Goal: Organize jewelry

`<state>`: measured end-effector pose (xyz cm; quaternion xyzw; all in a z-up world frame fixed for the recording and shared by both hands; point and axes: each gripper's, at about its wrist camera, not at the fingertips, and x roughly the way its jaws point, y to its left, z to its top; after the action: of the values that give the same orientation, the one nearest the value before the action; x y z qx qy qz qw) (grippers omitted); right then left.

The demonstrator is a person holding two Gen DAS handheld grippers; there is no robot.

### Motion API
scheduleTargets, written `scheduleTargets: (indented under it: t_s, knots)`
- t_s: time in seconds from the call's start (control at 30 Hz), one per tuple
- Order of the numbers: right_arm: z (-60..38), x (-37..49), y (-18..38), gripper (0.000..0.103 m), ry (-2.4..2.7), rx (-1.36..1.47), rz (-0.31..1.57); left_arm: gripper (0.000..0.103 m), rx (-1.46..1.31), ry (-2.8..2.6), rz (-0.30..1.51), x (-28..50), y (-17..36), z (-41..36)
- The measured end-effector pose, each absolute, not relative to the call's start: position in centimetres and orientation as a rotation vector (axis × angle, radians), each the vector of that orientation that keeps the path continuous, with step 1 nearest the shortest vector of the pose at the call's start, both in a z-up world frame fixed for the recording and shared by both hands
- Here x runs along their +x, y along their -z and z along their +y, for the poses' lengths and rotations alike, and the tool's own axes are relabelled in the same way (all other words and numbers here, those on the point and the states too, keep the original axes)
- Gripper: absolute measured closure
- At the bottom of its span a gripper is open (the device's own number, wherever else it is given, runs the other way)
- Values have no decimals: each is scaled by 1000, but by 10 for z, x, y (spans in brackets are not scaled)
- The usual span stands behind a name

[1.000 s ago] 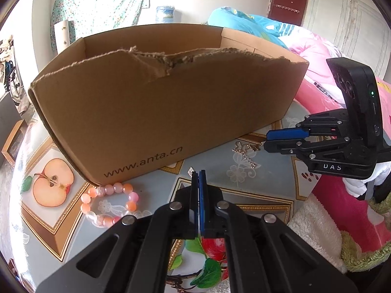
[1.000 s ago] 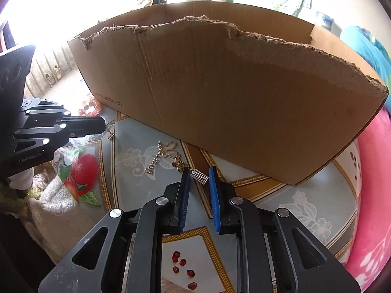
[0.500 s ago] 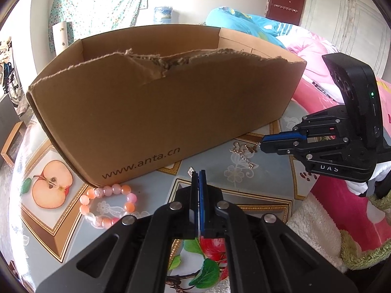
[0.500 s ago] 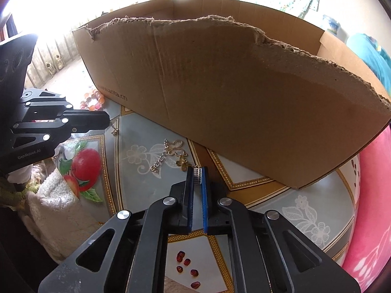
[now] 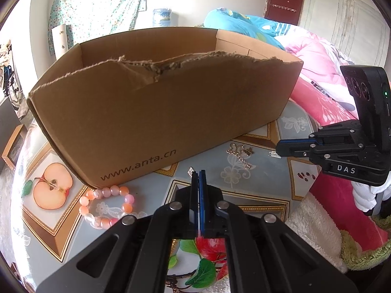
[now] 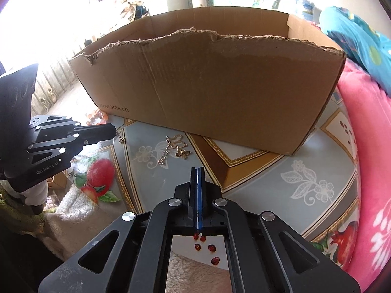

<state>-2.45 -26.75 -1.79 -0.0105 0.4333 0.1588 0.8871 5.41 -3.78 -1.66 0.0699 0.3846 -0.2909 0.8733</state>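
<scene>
A torn brown cardboard box (image 5: pixel 171 112) (image 6: pixel 220 85) stands on the round table. My left gripper (image 5: pixel 198 172) (image 6: pixel 113 129) is shut, and a small sparkly jewelry piece (image 5: pixel 190 171) (image 6: pixel 121 138) sticks out at its tip. My right gripper (image 6: pixel 198 169) (image 5: pixel 277 149) is shut on a small silver rhinestone bar (image 5: pixel 274 154), which only the left wrist view shows. A gold chain with butterfly charms (image 5: pixel 238 152) (image 6: pixel 176 146) lies on the cloth between the two grippers. In front of the box's left corner lies a pink and orange bead bracelet (image 5: pixel 105 205) (image 6: pixel 97 117).
The table wears a fruit-print cloth (image 5: pixel 256 178) (image 6: pixel 281 171). Pink bedding (image 5: pixel 317 92) (image 6: pixel 366 146) borders the table on the right. A fluffy towel (image 5: pixel 312 219) hangs at the near table edge. A white-gloved hand (image 5: pixel 366 195) holds the right gripper.
The right gripper's jaws closed on the silver rhinestone bar that lay between them on the cloth and drew back slightly with it. The left gripper stayed still and shut.
</scene>
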Motion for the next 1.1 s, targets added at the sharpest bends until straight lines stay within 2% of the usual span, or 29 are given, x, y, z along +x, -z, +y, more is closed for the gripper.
scheduleTargets:
  t_s: [0.73, 0.83, 1.0, 1.1]
  knots:
    - [-293, -38, 3, 103, -268, 152, 806, 103, 155, 613, 788, 53, 13, -47]
    - [-302, -38, 6, 98, -260, 191, 828, 103, 159, 615, 794, 53, 15, -49]
    - [-294, -39, 15, 82, -282, 157, 877, 103, 162, 615, 801, 51, 16, -51]
    - [-281, -37, 20, 79, -291, 85, 896, 103, 164, 613, 807, 52, 17, -51]
